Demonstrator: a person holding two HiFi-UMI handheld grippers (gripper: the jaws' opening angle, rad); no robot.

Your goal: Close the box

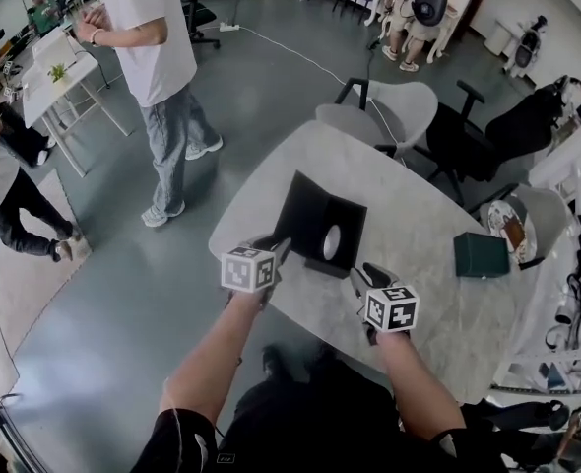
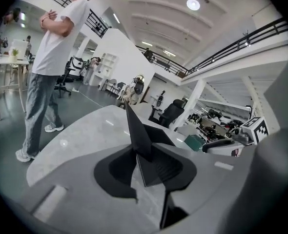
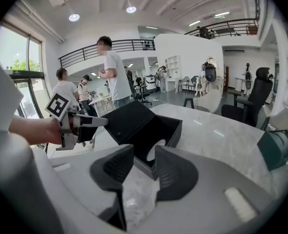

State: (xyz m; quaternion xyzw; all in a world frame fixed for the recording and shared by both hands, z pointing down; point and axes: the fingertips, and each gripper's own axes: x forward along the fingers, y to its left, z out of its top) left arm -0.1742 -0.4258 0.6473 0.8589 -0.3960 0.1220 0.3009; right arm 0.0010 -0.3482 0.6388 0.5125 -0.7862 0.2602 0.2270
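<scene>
A black box [image 1: 342, 249] stands open on the marble table [image 1: 428, 304], its lid [image 1: 305, 215] raised upright, with a white round thing [image 1: 332, 241] inside. My left gripper [image 1: 276, 249] is at the lid's left edge. In the left gripper view the thin lid [image 2: 136, 130] stands edge-on between the narrowed jaws of the left gripper [image 2: 146, 162], and a slit shows beside it. My right gripper [image 3: 144, 162] is open, and the box's near corner [image 3: 151, 172] sits just ahead of its tips. From there I see the left gripper [image 3: 97, 122] at the lid [image 3: 129, 121].
A dark green box [image 1: 481, 255] sits on the table to the right. Chairs [image 1: 399, 106] stand at the far edge. A person in a white shirt [image 1: 162, 57] stands on the floor to the left. The table's near edge is by my arms.
</scene>
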